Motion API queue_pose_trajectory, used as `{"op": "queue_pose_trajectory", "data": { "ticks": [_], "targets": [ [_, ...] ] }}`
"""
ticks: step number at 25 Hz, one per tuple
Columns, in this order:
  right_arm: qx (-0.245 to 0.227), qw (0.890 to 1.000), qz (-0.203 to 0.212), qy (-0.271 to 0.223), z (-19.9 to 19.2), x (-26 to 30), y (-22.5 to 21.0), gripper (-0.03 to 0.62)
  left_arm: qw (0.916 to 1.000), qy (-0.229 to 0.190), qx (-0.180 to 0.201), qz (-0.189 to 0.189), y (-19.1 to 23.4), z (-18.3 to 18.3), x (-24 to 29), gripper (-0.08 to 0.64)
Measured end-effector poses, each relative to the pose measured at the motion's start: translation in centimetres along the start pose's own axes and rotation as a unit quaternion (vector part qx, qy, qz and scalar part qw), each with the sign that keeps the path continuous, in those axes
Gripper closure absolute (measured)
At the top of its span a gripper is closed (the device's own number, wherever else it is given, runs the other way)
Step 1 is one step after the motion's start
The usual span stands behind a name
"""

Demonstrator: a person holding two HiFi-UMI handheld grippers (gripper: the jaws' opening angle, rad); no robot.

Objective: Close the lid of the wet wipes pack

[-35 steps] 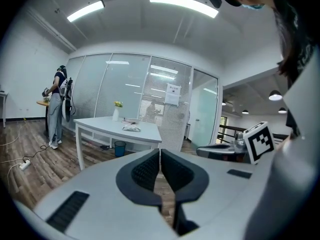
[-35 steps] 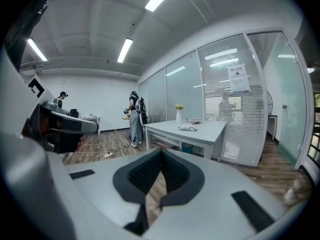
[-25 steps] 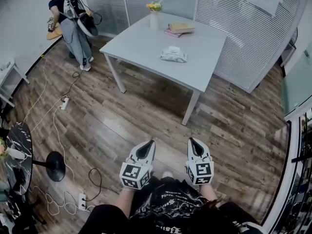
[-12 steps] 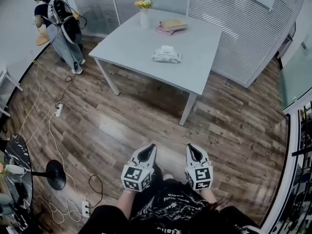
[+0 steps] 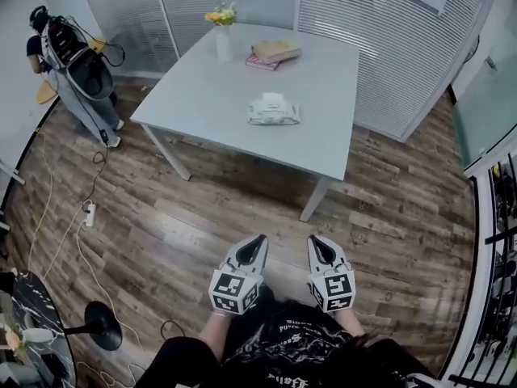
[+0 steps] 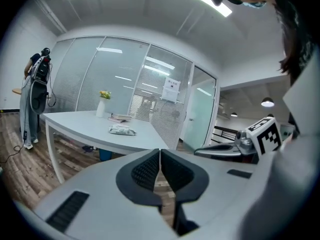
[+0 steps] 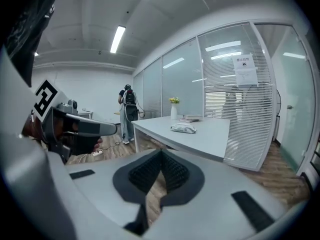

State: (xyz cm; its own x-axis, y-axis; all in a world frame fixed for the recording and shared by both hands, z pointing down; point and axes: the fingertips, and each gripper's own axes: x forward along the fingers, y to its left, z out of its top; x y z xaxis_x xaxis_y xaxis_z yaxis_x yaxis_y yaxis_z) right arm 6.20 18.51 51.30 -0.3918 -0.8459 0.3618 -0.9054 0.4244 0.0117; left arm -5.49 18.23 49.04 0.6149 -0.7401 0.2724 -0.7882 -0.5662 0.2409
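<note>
Left tongs (image 5: pixel 258 241): jaws together, nothing between them. Right tongs (image 5: pixel 315 242): same, pads touching at the tips, empty. The 2 sit side by side, close but apart, both aimed toward the surface (image 5: pixel 210 95) and tilted slightly down. Each marker cube faces up at the head view.

Both tongs are over the wood floor (image 5: pixel 186 217), well short of the surface's near edge and apart from it.

The wet wipes pack (image 5: pixel 273 110) lies flat on the surface, about mid-width and nearer the front edge than the back. Nothing touches it. The lid (image 5: pixel 271 99) shows as a pale patch on its top; too small to tell whether it is up or down.

On the surface's far edge there is 1 white vase (image 5: pixel 224 43) with yellow flowers. Just beside it are 2 stacked books (image 5: pixel 275 52), tan on pink. Both are well apart from the pack.

Off the surface's left end, a person (image 5: pixel 73 71) stands with a backpack rig, bent toward the wall. A glass partition with blinds (image 5: pixel 388 47) runs behind and to the right of the surface. A power strip (image 5: pixel 89 213) on a cable lies on the floor left of the surface's front leg.
</note>
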Motion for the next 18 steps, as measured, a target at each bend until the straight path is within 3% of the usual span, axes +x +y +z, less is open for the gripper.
{"op": "queue_pose_trajectory", "data": {
  "ticks": [4, 9, 18],
  "targets": [
    [0.009, 1.0, -0.016, -0.006, 1.5, 4.1, 0.9, 0.592, 0.9998, 0.001, 0.02, -0.008, 4.9, 1.5, 1.2, 0.546],
    [0.025, 1.0, -0.012, -0.012, 3.3, 8.6, 3.3, 0.592, 0.9999, 0.007, 0.013, -0.002, 10.3, 2.5, 1.7, 0.546],
    [0.045, 0.999, 0.012, 0.009, 3.5, 12.8, 3.6, 0.592, 0.9996, 0.029, 0.004, -0.003, 13.5, 2.1, 4.0, 0.546]
  ]
}}
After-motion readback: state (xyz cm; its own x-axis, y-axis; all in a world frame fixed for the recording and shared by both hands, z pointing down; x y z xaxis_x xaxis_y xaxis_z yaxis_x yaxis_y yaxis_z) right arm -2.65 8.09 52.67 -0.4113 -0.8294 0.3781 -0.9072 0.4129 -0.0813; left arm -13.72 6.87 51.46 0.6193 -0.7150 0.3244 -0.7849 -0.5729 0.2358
